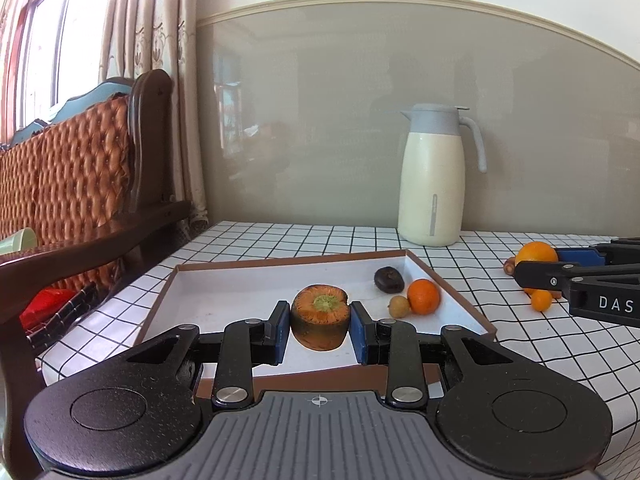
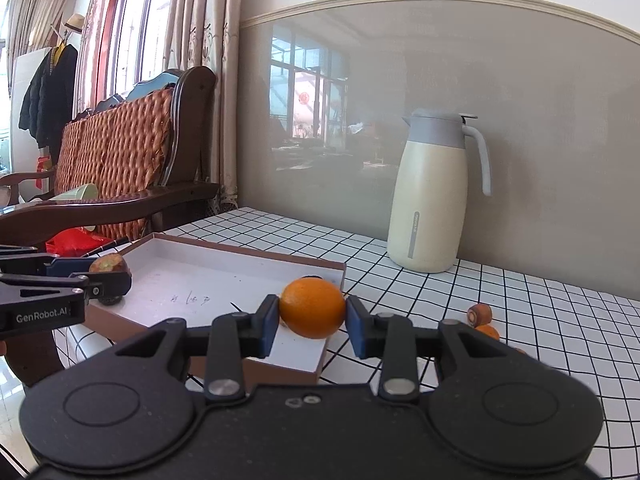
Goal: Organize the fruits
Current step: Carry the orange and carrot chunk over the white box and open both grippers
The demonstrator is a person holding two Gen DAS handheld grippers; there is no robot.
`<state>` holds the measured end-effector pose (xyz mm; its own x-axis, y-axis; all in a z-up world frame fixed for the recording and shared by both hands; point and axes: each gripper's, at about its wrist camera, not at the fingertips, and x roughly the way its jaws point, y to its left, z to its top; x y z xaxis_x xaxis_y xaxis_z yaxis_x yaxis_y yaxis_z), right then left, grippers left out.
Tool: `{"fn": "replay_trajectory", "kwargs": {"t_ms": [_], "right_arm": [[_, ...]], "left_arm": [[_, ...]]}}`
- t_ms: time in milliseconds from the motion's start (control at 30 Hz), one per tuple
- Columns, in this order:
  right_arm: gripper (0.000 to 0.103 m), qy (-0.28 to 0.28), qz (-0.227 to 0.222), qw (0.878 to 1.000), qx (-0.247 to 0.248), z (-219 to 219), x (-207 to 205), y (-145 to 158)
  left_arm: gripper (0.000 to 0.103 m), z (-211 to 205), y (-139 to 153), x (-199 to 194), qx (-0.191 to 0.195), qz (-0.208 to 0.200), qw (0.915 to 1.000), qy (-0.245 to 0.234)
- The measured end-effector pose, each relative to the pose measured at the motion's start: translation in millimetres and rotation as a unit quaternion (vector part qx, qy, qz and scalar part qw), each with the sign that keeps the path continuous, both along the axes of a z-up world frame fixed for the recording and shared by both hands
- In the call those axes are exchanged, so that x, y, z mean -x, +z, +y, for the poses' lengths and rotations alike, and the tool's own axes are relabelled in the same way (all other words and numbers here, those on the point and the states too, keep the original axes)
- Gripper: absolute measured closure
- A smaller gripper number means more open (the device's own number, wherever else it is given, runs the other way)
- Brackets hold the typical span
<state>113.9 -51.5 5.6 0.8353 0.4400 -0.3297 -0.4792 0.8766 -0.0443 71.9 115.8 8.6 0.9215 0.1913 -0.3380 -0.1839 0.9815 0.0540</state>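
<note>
Tongs on both sides are closed on produce above the checked counter [image 1: 280, 236]. The left tongs [image 1: 319, 325] have narrowed to the width of a carrot stump [image 1: 319, 322], its cut top with the green core facing the camera, and both blue pads [image 1: 283, 332] press its sides; it is held over the near part of the shallow brown-edged tray [image 1: 240, 284]. Further back in that tray, toward its right corner, lie a dark fruit [image 1: 389, 279], a small orange [image 1: 423, 296] and, just beside it, a small tan fruit [image 1: 399, 306]. The right tongs [image 2: 312, 314] grip an orange [image 2: 312, 307] between their pads at about the same opening, holding it above the tray's [image 2: 224, 276] near right corner. On the counter [image 2: 520, 320] to the right of those tongs lie a carrot piece [image 2: 479, 313] and a small orange fruit [image 2: 489, 331], partly hidden by the gripper body. A cream jug [image 2: 430, 208] with a grey lid stands at the wall.
</note>
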Motion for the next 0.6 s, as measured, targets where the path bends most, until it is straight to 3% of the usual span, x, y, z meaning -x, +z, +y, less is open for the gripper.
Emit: {"fn": "replay_trajectory", "kwargs": {"t_ms": [600], "right_arm": [[0.076,0.030,-0.030,0.999,-0.006,50.6,-19.1,11.1]], "left_arm": [[0.071,69.3,7.1,-7.1,0.009,-0.018,0.9966,0.080]]}}
